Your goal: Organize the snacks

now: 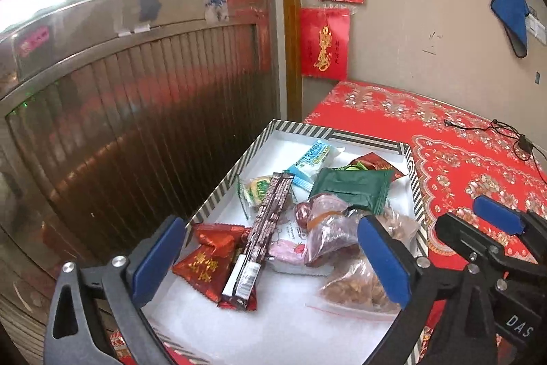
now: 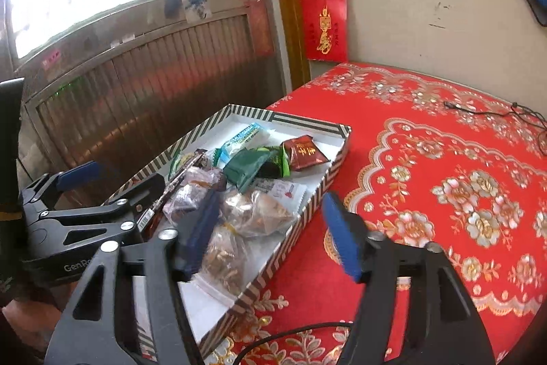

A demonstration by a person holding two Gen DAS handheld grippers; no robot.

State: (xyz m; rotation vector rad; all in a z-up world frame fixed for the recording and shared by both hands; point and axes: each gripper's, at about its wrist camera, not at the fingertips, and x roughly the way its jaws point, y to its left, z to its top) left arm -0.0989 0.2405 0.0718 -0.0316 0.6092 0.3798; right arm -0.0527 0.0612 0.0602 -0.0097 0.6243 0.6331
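Your left gripper (image 1: pixel 270 262) hangs over the striped box (image 1: pixel 415 180), jaws wide, nothing between them. Your right gripper (image 2: pixel 273 235) straddles the box's near wall, jaws partly apart, gripping nothing. The snacks lie heaped in the box on the red-clothed bench (image 2: pixel 444 159): a red pouch (image 1: pixel 205 265) with gold characters, a long brown bar (image 1: pixel 266 221), a green packet (image 1: pixel 352 190). "DAS" and "GenRo…", cut off, show on the gripper bodies. Packet print is too small to read.
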